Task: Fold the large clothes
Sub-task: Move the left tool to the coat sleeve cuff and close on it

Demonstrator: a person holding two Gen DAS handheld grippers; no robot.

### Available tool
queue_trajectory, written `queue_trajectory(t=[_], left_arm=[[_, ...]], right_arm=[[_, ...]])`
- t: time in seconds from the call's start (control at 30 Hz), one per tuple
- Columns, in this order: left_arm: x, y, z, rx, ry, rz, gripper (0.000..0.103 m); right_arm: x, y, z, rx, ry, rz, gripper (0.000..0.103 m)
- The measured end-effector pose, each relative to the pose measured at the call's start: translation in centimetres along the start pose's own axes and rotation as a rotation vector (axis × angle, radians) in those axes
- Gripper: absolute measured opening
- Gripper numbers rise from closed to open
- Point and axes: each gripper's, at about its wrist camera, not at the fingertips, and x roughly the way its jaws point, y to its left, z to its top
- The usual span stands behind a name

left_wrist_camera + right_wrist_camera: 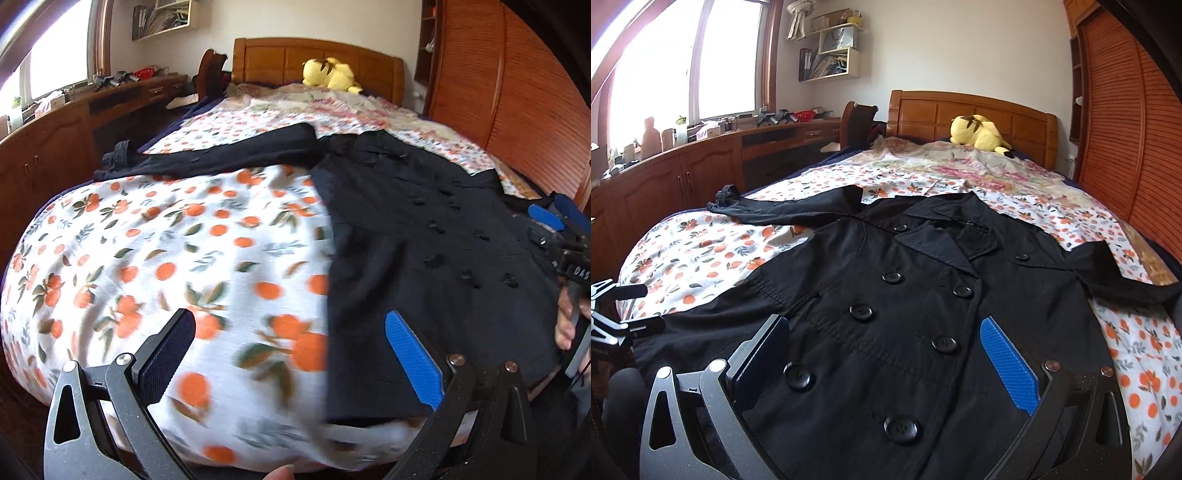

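A black double-breasted coat [923,295] lies flat, buttons up, on the bed, collar toward the headboard, left sleeve [783,210] stretched out to the left. It also shows in the left wrist view [424,240]. My left gripper [291,339] is open and empty, above the bed's near end over the coat's left hem edge. My right gripper [886,347] is open and empty, low over the coat's lower front. The right gripper also shows at the right edge of the left wrist view [557,218]; the left gripper shows at the left edge of the right wrist view [635,306].
The bed has an orange-print sheet [166,258], a wooden headboard [971,114] and a yellow plush toy [979,134]. Wooden cabinets with clutter [683,173] run along the left under the window. A slatted wardrobe [1126,122] stands on the right.
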Motion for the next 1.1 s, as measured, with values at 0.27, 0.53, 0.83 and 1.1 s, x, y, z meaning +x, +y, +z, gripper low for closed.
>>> queue_trajectory(t=[0.27, 0.53, 0.83, 1.1], left_arm=[[3.9, 5.6, 3.6, -0.039, 0.031, 0.046, 0.103], [9.5, 9.6, 8.4, -0.074, 0.051, 0.118, 0.09], [13.9, 12.6, 14.9, -0.183, 0.038, 0.125, 0.07], [19.4, 15.6, 16.7, -0.328, 0.085, 0.184, 0.067]], right_arm=[[3.3, 0.2, 0.6, -0.038, 0.013, 0.044, 0.103], [3.6, -0.9, -0.4, -0.007, 0.052, 0.082, 0.103], [4.6, -1.1, -0.2, 0.023, 0.057, 0.098, 0.103], [5.0, -1.2, -0.1, 0.041, 0.053, 0.116, 0.103]])
